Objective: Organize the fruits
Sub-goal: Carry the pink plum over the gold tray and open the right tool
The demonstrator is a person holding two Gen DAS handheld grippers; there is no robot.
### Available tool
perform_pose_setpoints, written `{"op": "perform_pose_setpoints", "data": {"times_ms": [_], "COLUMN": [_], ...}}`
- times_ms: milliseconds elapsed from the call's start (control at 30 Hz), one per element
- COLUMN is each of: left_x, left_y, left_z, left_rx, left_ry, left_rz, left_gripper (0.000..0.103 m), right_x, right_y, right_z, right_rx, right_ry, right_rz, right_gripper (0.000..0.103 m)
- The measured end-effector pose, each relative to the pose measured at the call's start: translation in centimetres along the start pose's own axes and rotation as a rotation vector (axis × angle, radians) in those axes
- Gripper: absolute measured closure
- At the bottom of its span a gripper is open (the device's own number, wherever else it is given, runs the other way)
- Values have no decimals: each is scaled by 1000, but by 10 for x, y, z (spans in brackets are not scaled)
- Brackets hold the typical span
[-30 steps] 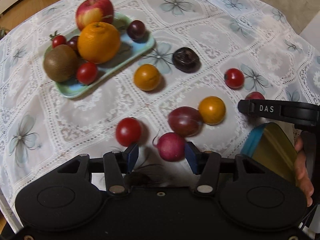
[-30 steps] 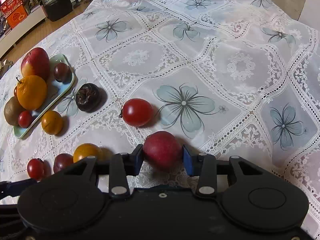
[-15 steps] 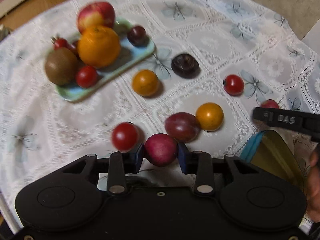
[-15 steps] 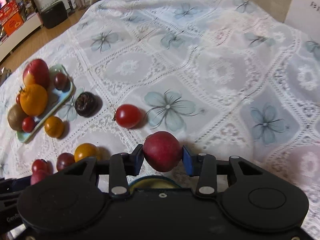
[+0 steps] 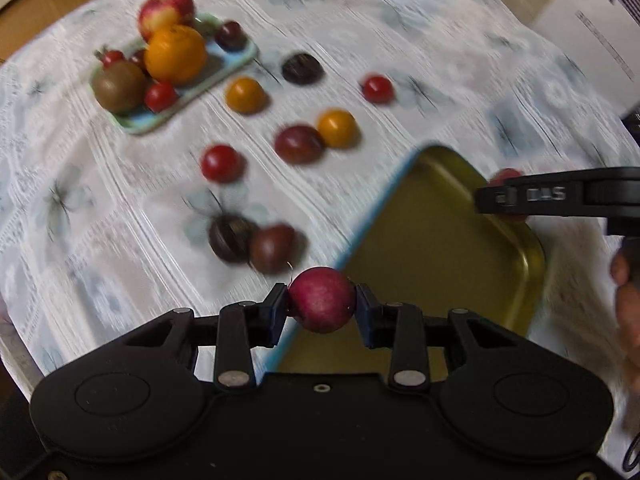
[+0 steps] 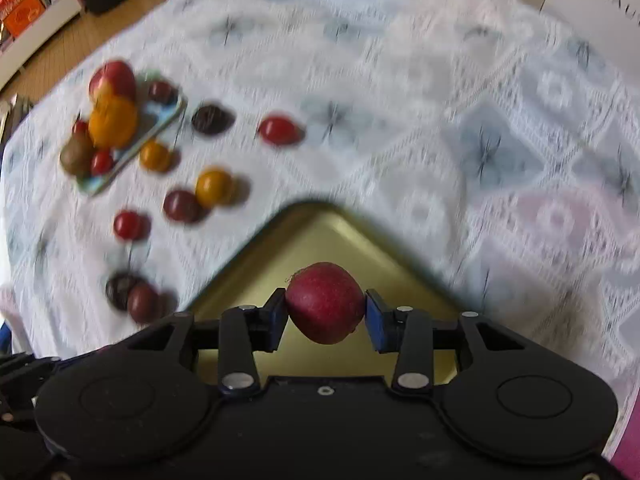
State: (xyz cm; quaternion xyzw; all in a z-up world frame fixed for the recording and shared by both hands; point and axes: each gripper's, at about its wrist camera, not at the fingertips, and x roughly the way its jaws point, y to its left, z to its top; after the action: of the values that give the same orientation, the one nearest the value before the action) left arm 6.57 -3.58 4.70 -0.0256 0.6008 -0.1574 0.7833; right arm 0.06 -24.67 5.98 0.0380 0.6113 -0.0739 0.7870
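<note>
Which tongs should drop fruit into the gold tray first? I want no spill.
Right, probably. The right tongs hold a red fruit directly over the gold tray. The left tongs hold theirs at the tray's blue edge.

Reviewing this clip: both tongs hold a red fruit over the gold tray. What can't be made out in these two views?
- Left wrist view: the right tongs' fruit is mostly hidden by its arm.
- Both views: motion blur smears the loose fruits, so the dark pair cannot be identified.
- Right wrist view: the gold tray's near edge is hidden behind the tongs' body.
- Green plate: piled fruit hides its surface.
</note>
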Motion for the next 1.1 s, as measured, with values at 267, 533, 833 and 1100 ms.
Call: {"op": "perform_pose_setpoints", "data": {"times_ms": [267, 533, 833, 1100], "left_x": [14, 18, 19, 15], "left_y": [-10, -18, -24, -26], "left_z": [-28, -39, -42, -47], "left_rx": [44, 80, 112, 98], "left_ry": [64, 58, 43, 44], "left_rz": [40, 113, 159, 152], "left_gripper": [58, 58, 58, 57], "right_x": [4, 3, 7, 11], "right_y": [21, 18, 21, 18], "right_z": [-24, -27, -26, -26], "right_rx": [-134, -143, -143, -137], "right_ry": [-39, -33, -9, 35], "right_rz": [-149, -127, -96, -76], "right_gripper": [60, 60, 60, 59]}}
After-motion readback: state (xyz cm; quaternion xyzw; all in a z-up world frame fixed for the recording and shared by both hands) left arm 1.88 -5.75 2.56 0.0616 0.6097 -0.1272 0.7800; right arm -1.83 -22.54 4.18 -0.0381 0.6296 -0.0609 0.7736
